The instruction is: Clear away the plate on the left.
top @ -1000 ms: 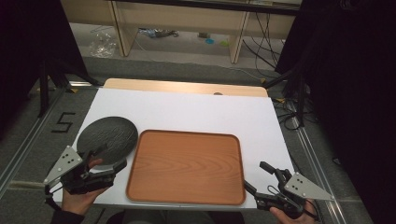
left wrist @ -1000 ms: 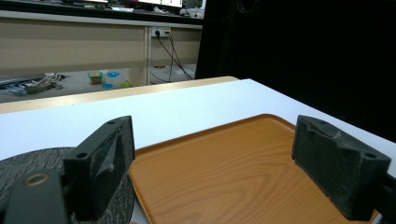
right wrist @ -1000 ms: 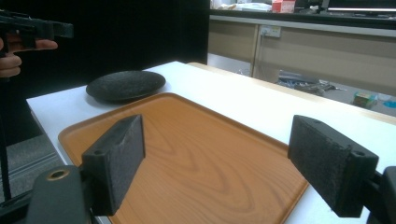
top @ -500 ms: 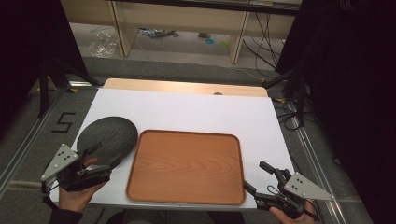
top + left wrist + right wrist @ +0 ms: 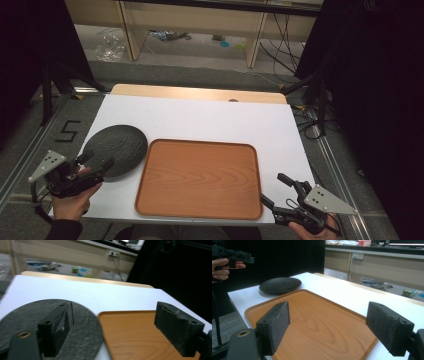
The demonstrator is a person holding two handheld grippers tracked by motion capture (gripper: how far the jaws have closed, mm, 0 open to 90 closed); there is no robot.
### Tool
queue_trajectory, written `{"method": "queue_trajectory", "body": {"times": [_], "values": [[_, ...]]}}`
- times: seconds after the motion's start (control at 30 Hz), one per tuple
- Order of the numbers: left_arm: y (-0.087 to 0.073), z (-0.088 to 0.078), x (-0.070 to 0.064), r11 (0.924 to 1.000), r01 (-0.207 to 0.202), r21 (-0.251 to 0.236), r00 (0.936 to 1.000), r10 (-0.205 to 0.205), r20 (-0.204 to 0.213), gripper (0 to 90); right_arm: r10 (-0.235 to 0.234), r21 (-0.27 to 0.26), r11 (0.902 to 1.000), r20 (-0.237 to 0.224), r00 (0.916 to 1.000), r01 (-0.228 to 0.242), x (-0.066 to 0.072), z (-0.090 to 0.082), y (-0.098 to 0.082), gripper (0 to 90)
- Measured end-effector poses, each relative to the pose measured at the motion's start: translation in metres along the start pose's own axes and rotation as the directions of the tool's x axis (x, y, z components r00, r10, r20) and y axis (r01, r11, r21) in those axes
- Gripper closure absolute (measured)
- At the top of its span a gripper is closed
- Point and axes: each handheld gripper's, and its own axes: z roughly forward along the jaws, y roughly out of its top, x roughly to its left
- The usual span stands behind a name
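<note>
A dark grey textured plate (image 5: 116, 149) lies on the white table (image 5: 210, 120), just left of a brown wooden tray (image 5: 200, 179). My left gripper (image 5: 95, 161) is open at the plate's near-left rim, one jaw over the plate and nothing between the jaws. In the left gripper view, the left gripper (image 5: 115, 327) spans the plate (image 5: 82, 322) and the tray (image 5: 135, 332). My right gripper (image 5: 274, 189) is open and empty at the tray's near-right corner. The right gripper view has the right gripper (image 5: 330, 326) low over the tray (image 5: 317, 322), with the plate (image 5: 280, 285) beyond it.
The table's near edge runs just below both hands. Pale wooden shelving (image 5: 195, 20) and loose cables (image 5: 310, 120) stand on the floor beyond and right of the table. A hand holding the left gripper (image 5: 232, 255) appears at the top left of the right gripper view.
My left gripper has slid left and a little back from the plate's near rim. The plate, the tray and the right gripper have stayed put.
</note>
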Motion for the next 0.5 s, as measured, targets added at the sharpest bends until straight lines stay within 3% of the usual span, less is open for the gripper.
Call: {"method": "queue_trajectory", "body": {"times": [0.07,0.1,0.13,0.43,0.5], "values": [[0.000,-0.001,0.012,0.9980,0.064,0.001,0.9978,-0.064,-0.016,15.9,-0.003,-0.002,1.0000,0.001,1.0000,0.003,0.000,0.000,0.000,20.3],[0.000,-0.001,0.012,0.9980,0.064,0.001,0.9978,-0.064,-0.016,16.1,-0.003,-0.002,1.0000,0.001,1.0000,0.003,0.000,0.000,0.000,20.3],[0.000,-0.001,0.017,0.9960,0.089,-0.003,0.9960,-0.089,-0.005,16.1,-0.003,-0.002,1.0000,0.000,1.0000,0.003,0.000,0.000,0.000,20.4],[-0.002,0.003,0.039,0.9888,0.144,0.040,0.9883,-0.142,-0.056,16.2,-0.002,-0.005,1.0000,0.000,1.0000,0.002,0.000,0.000,0.000,20.5],[-0.003,0.003,0.045,0.9817,0.180,0.061,0.9810,-0.175,-0.084,16.5,-0.003,-0.004,1.0000,-0.002,1.0000,0.003,0.000,0.000,0.000,20.5]]}}
